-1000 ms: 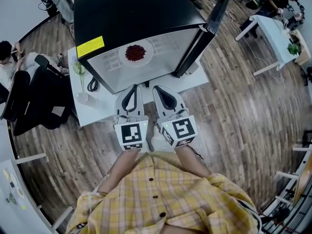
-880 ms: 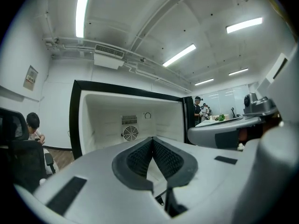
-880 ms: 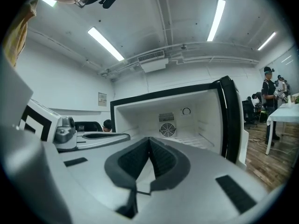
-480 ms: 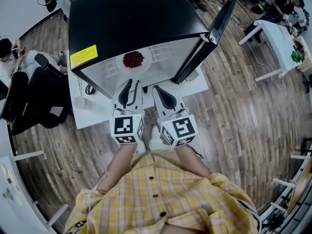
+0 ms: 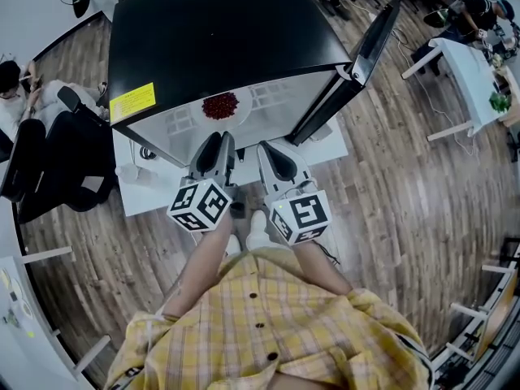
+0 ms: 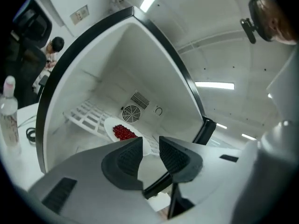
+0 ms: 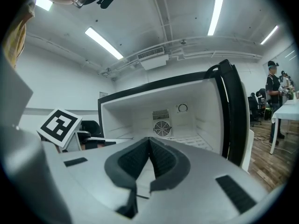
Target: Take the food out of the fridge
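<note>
Inside the fridge [image 5: 244, 23], on its white wire shelf [image 6: 86, 113], sits the plate [image 5: 241, 110] of red food [image 5: 220, 105], untouched. Door [image 5: 370, 43] swung wide at the fridge's right side. Both grippers are just outside the fridge opening, pointing in. Left gripper [image 5: 218, 149]: jaws have just been opening, now spread, nothing between them, plate straight ahead. Right gripper [image 5: 275, 157]: pads pressed together, empty. Step looks like the reach-in. Next: push left into the fridge, straddle the plate's near rim, clamp, draw out level so the food doesn't roll off.
</note>
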`<state>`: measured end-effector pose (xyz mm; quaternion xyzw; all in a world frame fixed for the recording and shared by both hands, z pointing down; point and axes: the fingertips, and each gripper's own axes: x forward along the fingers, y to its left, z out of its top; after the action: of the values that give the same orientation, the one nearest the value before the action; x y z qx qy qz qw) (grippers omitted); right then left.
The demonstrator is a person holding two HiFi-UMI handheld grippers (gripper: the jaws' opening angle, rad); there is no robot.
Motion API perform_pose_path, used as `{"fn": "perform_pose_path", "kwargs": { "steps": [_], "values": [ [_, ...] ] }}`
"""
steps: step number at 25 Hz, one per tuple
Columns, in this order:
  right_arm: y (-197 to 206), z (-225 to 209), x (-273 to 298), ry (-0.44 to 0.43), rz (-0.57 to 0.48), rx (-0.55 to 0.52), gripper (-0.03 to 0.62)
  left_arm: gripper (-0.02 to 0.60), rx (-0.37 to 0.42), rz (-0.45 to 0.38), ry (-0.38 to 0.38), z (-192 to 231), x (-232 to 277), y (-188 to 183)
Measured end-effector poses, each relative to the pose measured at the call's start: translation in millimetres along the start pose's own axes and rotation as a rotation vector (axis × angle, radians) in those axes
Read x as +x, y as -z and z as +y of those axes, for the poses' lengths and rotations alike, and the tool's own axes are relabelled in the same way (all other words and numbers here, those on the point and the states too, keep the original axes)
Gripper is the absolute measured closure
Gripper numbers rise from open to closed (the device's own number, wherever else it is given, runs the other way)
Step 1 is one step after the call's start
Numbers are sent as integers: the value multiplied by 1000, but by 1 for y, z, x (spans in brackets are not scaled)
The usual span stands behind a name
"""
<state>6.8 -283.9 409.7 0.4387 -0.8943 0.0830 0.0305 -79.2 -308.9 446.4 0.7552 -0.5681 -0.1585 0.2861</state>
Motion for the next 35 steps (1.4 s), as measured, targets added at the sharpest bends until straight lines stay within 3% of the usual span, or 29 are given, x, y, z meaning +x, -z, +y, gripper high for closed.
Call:
{"fn": "perform_pose_path", "kwargs": {
  "steps": [4,9,15,22,26,31,35],
  "values": [
    [1,-7,1,-5,3,5,586,479,-273,4,-10,17,8,14],
    [3,-14,4,-9,8,25,586,479,-586,-69,-37,40,11,18],
    [3,-19,7,-12,7,32,586,439,-804,-147,-30,47,22,20],
    [4,-24,10,-19,11,54,586,447,-856,-158,-60,55,34,23],
    [4,-27,11,-17,7,58,586,513,-890,-165,-73,59,37,25],
    [3,-22,13,-19,9,57,586,551,-936,-166,-93,63,40,26],
    [0,-25,10,-5,3,57,586,569,-930,-142,-103,59,38,26]
  ]
}}
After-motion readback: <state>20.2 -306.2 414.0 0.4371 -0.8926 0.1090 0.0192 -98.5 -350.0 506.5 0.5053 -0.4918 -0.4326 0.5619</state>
